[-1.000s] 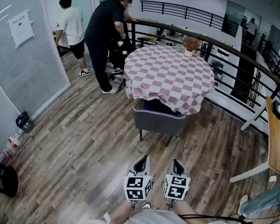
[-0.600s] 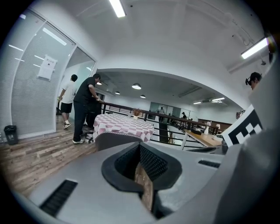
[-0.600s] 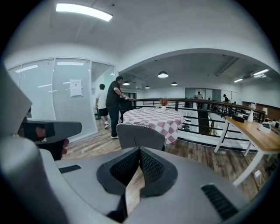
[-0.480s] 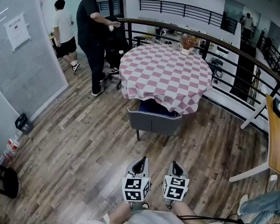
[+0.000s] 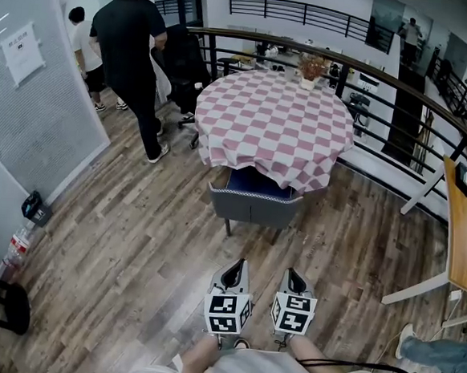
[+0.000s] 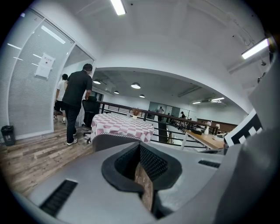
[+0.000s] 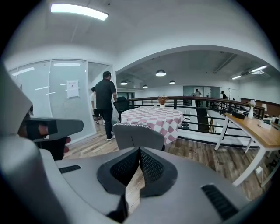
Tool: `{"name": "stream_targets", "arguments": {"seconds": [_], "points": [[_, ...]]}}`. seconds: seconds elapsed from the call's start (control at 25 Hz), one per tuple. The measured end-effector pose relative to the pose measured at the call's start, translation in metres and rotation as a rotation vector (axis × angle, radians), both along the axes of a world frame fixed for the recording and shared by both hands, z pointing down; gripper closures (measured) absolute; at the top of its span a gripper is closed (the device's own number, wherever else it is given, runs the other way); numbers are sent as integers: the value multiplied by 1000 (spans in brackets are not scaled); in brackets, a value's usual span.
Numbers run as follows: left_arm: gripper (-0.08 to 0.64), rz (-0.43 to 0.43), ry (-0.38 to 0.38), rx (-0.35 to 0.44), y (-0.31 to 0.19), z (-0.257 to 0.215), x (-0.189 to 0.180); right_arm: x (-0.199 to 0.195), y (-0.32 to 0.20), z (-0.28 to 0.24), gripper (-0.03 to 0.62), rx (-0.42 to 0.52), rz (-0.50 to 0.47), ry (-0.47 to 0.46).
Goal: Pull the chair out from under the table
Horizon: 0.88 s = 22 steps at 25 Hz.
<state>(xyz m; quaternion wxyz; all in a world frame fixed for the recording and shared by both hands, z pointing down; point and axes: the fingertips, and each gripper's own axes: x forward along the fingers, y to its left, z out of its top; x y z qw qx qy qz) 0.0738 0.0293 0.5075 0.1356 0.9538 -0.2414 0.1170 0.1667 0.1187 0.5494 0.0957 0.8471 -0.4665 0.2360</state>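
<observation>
Overhead and low views toward chair (image 5: 252, 206)

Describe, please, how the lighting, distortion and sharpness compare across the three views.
Head view: even, soft light without hard shadows; the frosted wall bows slightly from the wide lens. Left gripper view: strong fisheye, black corners, a strip light blown out white. Right gripper view: the same round vignette, a glaring ceiling panel light, yet the chair and checked table look fairly sharp.

- Upper centre, I see a round table (image 5: 275, 112) in a pink-checked cloth (image 5: 299, 172); what looks like a potted plant (image 5: 309, 69) sits at its far edge.
- On the plank floor (image 5: 132, 246), a grey chair (image 5: 252, 204) stands tucked under it.
</observation>
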Motion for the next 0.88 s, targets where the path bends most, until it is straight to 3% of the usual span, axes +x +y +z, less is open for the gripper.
{"name": "stream_targets", "arguments": {"seconds": [0.88], "points": [[561,61,14,1,-123,-3,73,49,-128,-8,574,-21,-13,15]]}}
